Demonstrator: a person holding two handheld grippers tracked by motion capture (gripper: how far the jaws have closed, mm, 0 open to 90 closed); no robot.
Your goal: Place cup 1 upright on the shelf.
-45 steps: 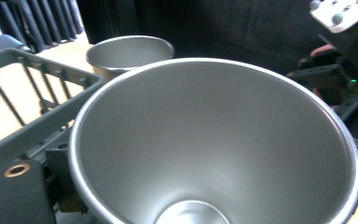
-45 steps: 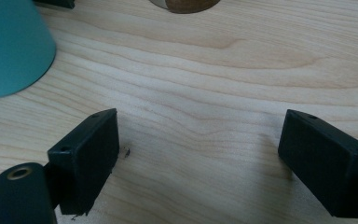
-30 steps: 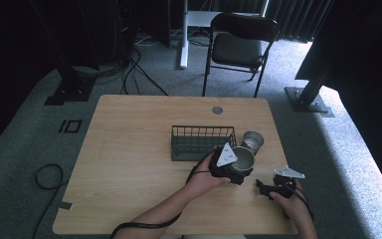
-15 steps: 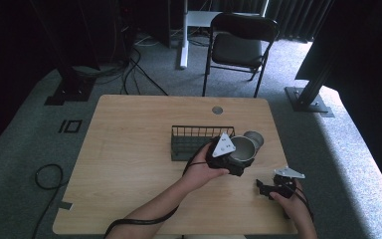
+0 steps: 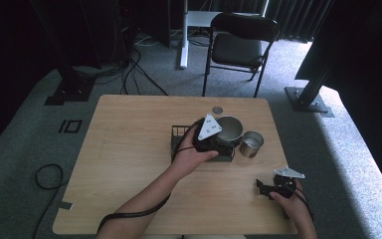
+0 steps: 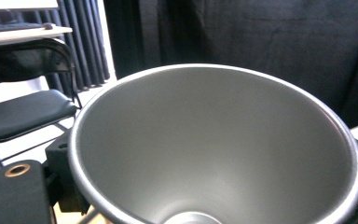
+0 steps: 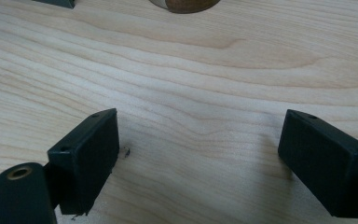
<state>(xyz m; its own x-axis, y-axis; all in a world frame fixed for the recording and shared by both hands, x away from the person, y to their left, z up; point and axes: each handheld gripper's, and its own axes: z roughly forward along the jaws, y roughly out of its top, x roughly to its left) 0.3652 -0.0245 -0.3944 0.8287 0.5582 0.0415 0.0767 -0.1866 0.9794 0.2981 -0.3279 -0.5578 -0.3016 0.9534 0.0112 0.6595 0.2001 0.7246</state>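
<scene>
Left of centre in the high view, the left gripper [image 5: 218,142] holds a large round brushed-steel cup [image 5: 229,128] by its wall, over the right end of the dark wire rectangular basket [image 5: 176,135]. In the left gripper view the cup's open mouth [image 6: 214,149] spreads across the whole middle of the frame, tipped toward the camera, with one black jaw just showing outside the rim at lower left. The step in hand looks like placing this cup into the basket. To do it well, I would keep the grip firm on the wall, level the cup so its base goes down first, and lower it clear of the wire rim before letting go. Just to the right stands a smaller shiny steel cup [image 5: 251,144] on the pale wooden table [image 5: 124,164]; the swing should not knock it. At the lower right, the right gripper [image 5: 267,188] rests near the table edge, jaws spread wide and empty above bare wood [image 7: 200,130].
</scene>
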